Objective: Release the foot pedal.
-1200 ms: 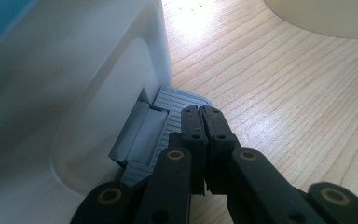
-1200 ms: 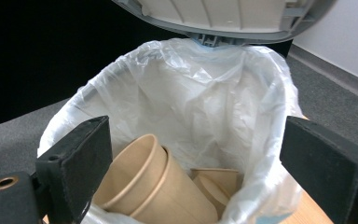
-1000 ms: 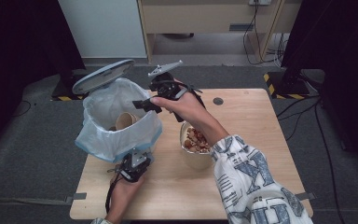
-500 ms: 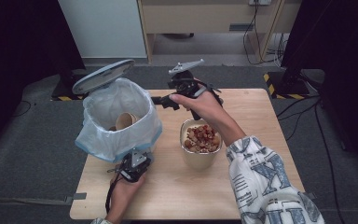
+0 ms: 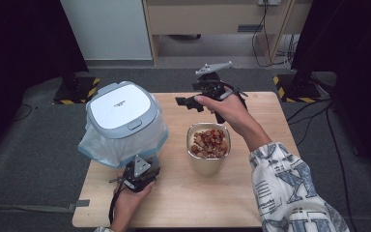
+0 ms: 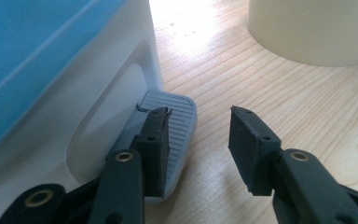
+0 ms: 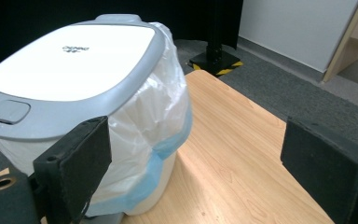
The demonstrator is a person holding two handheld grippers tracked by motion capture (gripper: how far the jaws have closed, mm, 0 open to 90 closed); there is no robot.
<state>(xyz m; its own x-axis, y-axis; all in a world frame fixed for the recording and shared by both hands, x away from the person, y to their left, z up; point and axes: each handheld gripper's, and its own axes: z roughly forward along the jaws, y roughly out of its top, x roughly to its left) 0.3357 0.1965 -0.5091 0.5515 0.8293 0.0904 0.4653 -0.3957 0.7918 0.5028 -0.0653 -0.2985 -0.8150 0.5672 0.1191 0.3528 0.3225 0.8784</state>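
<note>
Down at the near left of the wooden table [image 5: 270, 203], the left gripper [image 5: 137, 175] sat low at the foot of the pedal bin [image 5: 123, 123], and its jaws had just been opening: in the left gripper view they stood apart, one black pad [image 6: 156, 140] lying over the ribbed grey pedal [image 6: 177, 126] and the other over bare wood, nothing clamped between them. The bin's grey and white lid [image 5: 121, 108] lay closed and flat on top, with the pale blue-edged liner bag [image 5: 99, 147] bulging out beneath its rim. Just right of the bin stood a cream cup [image 5: 208, 150] filled with reddish and tan bits of food, near the bin but not touching it. The right gripper [image 5: 186, 102] was held in the air above the far middle of the table, beyond the cup, its jaws spread wide and empty; the right gripper view looked between them towards the bin's lid and bag.
</note>
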